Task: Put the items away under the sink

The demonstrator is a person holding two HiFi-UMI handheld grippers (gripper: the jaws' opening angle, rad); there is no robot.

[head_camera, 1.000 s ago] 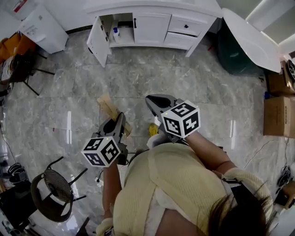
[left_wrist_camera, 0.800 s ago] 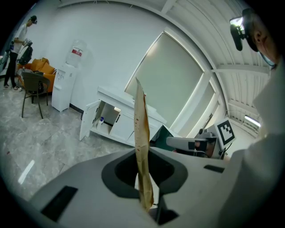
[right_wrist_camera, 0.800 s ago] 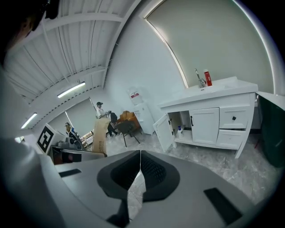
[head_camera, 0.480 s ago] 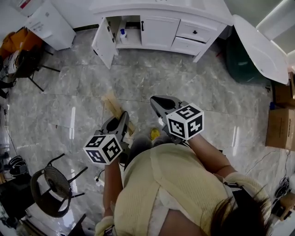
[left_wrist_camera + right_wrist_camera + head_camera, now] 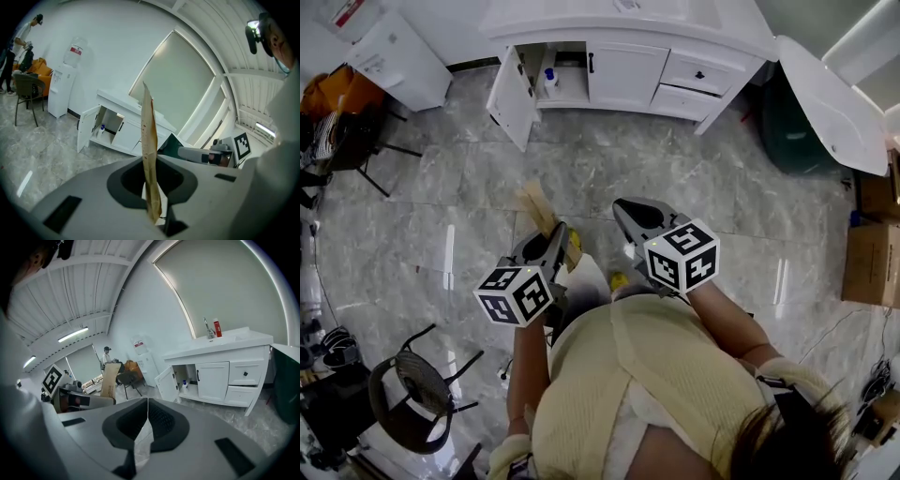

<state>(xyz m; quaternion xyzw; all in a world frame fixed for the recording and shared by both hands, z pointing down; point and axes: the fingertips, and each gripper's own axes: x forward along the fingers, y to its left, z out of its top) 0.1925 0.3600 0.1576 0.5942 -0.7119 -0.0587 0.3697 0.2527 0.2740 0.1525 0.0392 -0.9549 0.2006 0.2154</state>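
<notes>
My left gripper (image 5: 550, 240) is shut on a flat brown paper packet (image 5: 542, 214) that sticks out ahead of its jaws; in the left gripper view the packet (image 5: 150, 159) stands edge-on between them. My right gripper (image 5: 626, 210) is shut on a thin white plastic bag (image 5: 142, 442), and a yellow bit (image 5: 619, 279) shows below it. Ahead stands the white sink cabinet (image 5: 623, 67) with its left door (image 5: 514, 94) open. A small blue-capped bottle (image 5: 549, 80) stands inside. Both grippers are several steps short of it.
A white water dispenser (image 5: 394, 56) stands left of the cabinet, with dark chairs (image 5: 347, 131) beside it. Another chair (image 5: 417, 384) is at my near left. A white tub (image 5: 830, 89), a dark green bin (image 5: 787, 117) and cardboard boxes (image 5: 870, 239) line the right.
Both grippers have travelled forward toward the open cabinet, which now sits lower and nearer in the head view. Both grips look unchanged.
</notes>
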